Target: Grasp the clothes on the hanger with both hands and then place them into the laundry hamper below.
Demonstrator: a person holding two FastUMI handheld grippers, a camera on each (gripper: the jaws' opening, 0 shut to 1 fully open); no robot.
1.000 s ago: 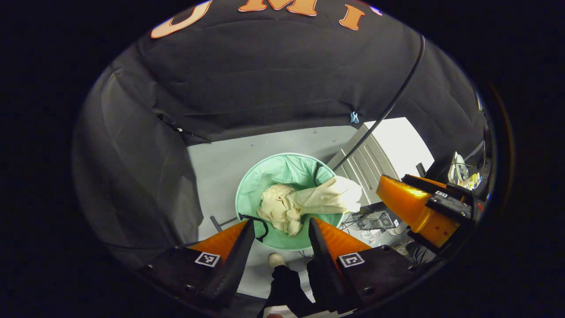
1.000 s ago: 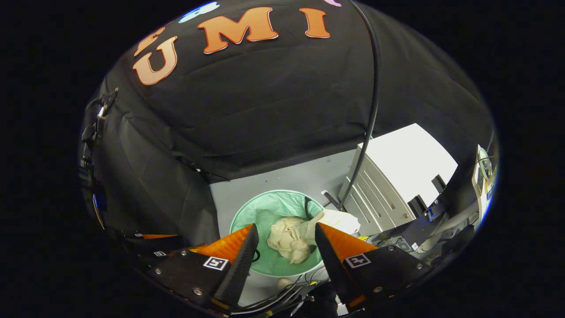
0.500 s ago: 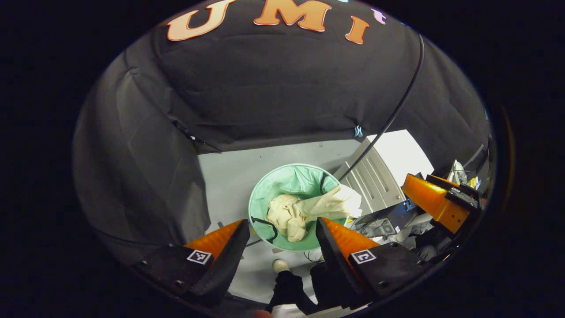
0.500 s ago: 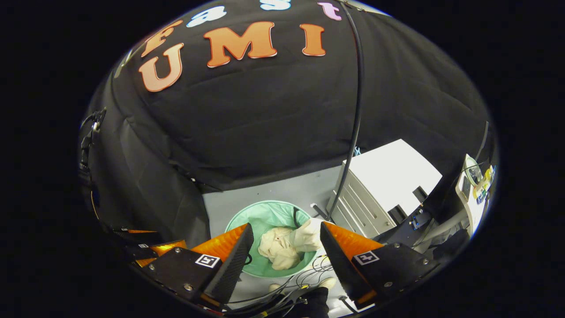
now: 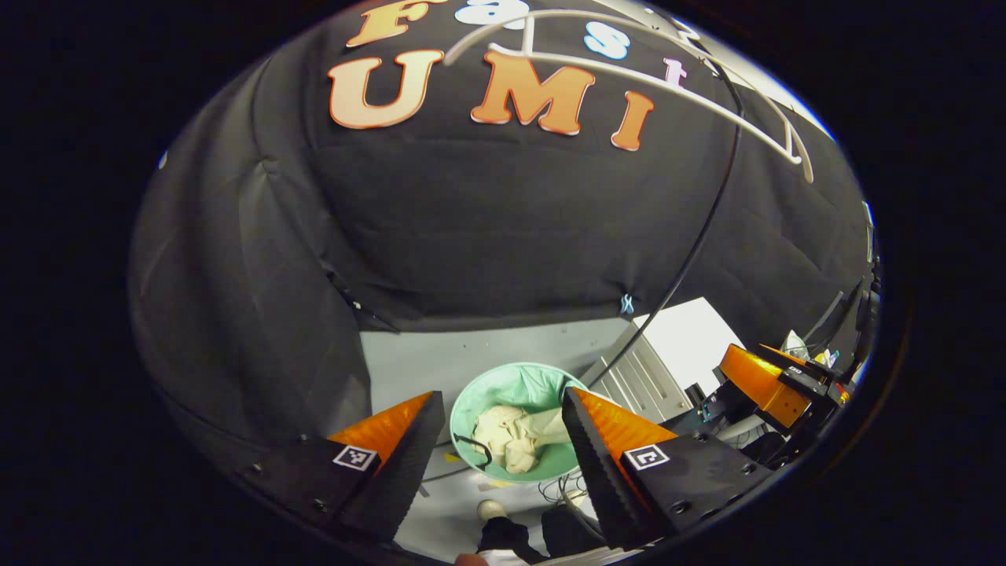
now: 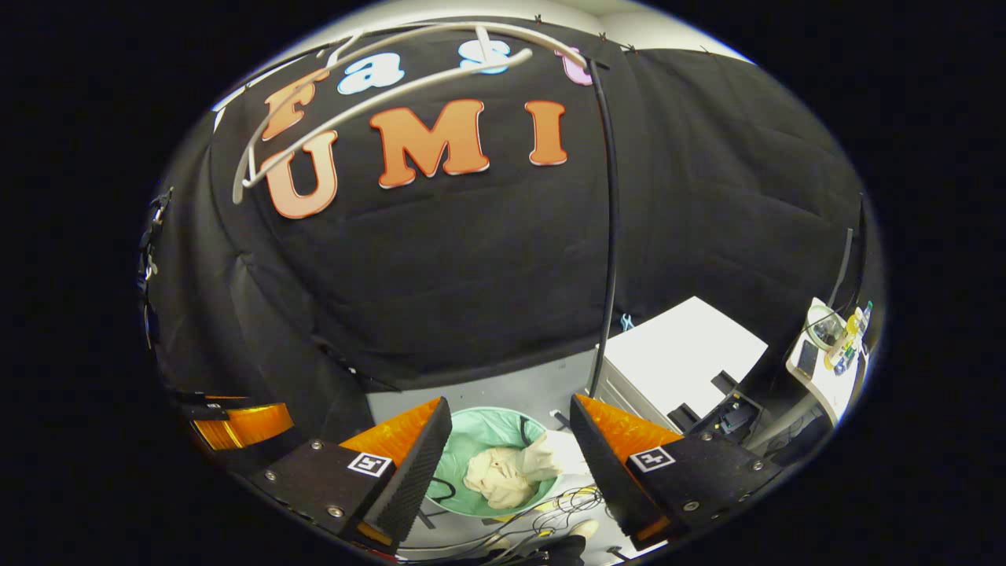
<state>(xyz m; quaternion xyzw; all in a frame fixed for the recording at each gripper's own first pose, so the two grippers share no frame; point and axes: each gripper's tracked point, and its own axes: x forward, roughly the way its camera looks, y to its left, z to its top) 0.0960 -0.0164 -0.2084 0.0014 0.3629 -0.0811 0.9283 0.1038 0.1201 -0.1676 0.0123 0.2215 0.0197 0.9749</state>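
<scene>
While clothes (image 5: 515,434) fill hamper (image 5: 479,389), both jaws apart, empty

The left tongs (image 5: 495,456) cover part of the hamper (image 5: 479,393) rim, and the right tongs (image 6: 511,456) cover both sides of it. The clothes (image 5: 515,436) are too small to tell apart (a pale heap). The hanger (image 6: 377,86) runs off the top edge.

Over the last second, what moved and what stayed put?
Both grippers, left and right, rose away from the hamper, jaws open and empty; it looks smaller now, and the bare hanger has come into view overhead. The clothes stayed in the hamper, one part draped over its rim. Nothing was grasped or released.
</scene>
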